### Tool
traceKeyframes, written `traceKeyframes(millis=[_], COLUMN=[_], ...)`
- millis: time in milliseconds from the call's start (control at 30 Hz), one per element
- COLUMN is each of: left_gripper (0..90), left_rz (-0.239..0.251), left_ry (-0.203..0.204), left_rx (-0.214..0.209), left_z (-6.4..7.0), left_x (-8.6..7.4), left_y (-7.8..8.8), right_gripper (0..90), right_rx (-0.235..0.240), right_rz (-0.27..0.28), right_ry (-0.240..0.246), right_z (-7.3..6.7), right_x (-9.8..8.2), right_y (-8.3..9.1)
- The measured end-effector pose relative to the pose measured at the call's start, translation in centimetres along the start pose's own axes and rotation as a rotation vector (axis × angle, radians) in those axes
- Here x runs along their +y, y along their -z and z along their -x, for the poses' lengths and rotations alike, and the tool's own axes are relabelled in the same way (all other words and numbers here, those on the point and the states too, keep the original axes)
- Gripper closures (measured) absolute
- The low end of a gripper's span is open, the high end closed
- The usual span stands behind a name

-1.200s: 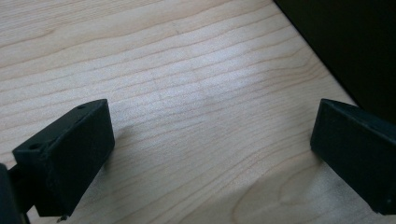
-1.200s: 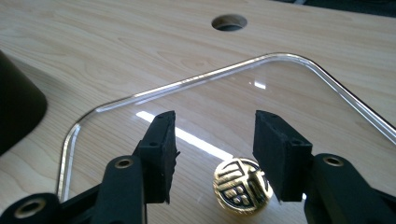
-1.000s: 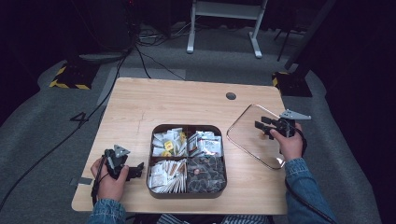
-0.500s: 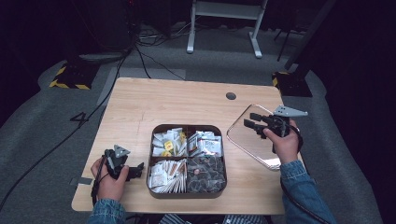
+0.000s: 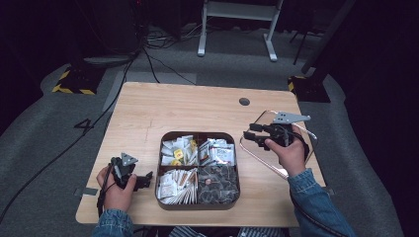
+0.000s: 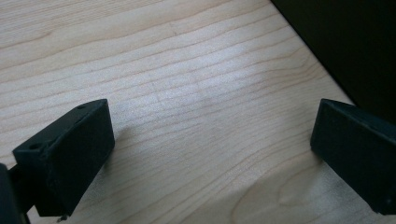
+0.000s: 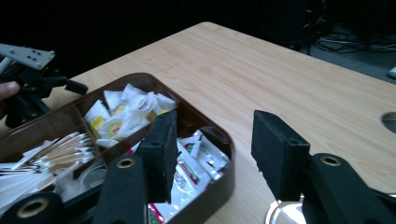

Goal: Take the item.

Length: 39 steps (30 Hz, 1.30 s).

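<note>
Right of the brown four-compartment tray (image 5: 198, 136) of sachets, the right gripper (image 5: 253, 137) hovers over a clear plastic lid (image 5: 276, 165), jaws parted and empty, seemingly poised to lift it. Near left, the left gripper (image 5: 147, 178) rests wide open on the wooden table (image 5: 168, 108).

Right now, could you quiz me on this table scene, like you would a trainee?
1. True or false: the left gripper rests open beside the tray.
2. How many compartments does the tray have?
A) two B) four C) six
3. Fill in: the right gripper hovers over the clear ____ lying right of the tray.

Key: 1 true, its jaws stand wide apart over bare table. 2 B, four, holding packets. 3 lid.
</note>
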<state>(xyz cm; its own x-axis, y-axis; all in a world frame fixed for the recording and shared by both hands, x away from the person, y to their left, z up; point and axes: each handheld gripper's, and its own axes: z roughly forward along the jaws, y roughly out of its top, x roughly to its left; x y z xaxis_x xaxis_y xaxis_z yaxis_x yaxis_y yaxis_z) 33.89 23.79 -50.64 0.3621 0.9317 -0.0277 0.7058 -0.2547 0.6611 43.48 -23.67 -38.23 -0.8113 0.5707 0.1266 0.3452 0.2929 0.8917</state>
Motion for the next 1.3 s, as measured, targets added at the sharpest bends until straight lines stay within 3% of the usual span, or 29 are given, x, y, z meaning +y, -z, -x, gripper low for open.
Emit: traceKeyframes(millis=[533,700,900,1300], left_gripper=[0.0,0.0,0.0,0.0], left_rz=[0.000,0.001,0.001,0.001], left_ry=[-0.003,-0.003,-0.005,-0.005], left_rx=[0.001,0.001,0.001,-0.004], left_z=[0.0,0.0,0.0,0.0], left_x=[0.0,0.0,0.0,0.1], left_y=[0.0,0.0,0.0,-0.1], right_gripper=[49.5,48.1,48.1,50.5], right_rx=[0.133,0.143,0.149,0.123], right_rz=[-0.184,-0.224,-0.296,-0.389], right_ry=[0.001,0.008,-0.024,-0.058], right_z=[-4.2,-5.2,-6.2,-6.4], right_x=[0.4,0.0,-0.9,-1.4], right_y=[-6.0,-7.9,-10.0,-12.7])
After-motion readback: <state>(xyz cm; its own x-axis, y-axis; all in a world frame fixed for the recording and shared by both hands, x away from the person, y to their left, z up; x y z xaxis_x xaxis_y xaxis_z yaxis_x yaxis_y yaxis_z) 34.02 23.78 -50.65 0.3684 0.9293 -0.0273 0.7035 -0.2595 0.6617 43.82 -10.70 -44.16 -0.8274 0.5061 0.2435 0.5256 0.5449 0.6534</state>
